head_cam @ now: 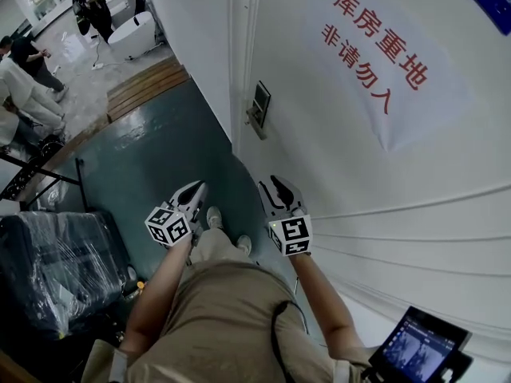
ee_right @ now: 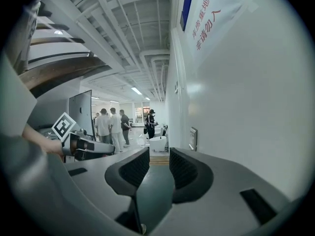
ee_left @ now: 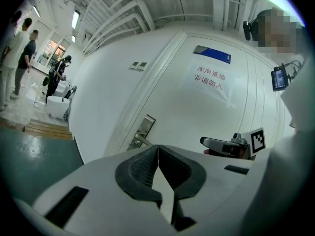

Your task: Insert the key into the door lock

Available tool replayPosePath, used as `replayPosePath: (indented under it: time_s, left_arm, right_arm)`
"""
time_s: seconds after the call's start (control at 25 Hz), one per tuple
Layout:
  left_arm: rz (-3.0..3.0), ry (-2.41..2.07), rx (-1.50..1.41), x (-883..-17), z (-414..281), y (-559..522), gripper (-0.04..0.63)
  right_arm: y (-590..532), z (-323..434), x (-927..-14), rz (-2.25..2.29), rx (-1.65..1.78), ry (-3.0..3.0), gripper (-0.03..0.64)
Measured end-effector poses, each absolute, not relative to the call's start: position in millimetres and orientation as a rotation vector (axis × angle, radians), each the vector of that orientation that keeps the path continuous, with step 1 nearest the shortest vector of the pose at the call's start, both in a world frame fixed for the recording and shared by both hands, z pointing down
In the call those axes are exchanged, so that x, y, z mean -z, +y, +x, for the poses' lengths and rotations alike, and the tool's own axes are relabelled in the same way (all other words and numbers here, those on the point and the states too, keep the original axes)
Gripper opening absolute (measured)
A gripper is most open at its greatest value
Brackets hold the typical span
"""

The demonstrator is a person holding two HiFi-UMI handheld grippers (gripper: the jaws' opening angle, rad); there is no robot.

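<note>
Open path to door lock (head_cam: 258,110); plastic-wrapped load (head_cam: 48,270) leftward.

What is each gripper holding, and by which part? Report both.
Nothing is held. The left gripper is shut with nothing between its jaws; the right gripper stands open and empty. No key shows in any view.

1. Door lock (head_cam: 258,108): an upright rectangular metal plate with a dark upper panel, mounted on the white door (head_cam: 343,174) near its edge.
2. Lever handle (head_cam: 255,124): projects from the plate's lower part, apparently level.
3. Finer detail is too small to read.
</note>
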State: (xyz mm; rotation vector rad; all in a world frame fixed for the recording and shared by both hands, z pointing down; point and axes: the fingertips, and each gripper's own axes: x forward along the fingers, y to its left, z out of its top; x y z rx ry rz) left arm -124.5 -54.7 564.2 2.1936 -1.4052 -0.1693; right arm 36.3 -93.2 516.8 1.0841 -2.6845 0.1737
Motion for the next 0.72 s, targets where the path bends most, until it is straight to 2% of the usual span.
replayPosePath:
  time_s: [0.32,0.72]
  left_arm:
    - [2.121,-1.505,0.215,-562.1,-167.2,-32.7,0.017]
    - [2.020,-1.639,0.296,-554.0,-259.7,-1.9,0.017]
  right_arm:
    - [-79.6,-0.5,-523.3,0.986,-0.225,-2.716,0.135]
    - [-69.9,-99.0,-515.4,0.842,-0.246,-2.765,0.135]
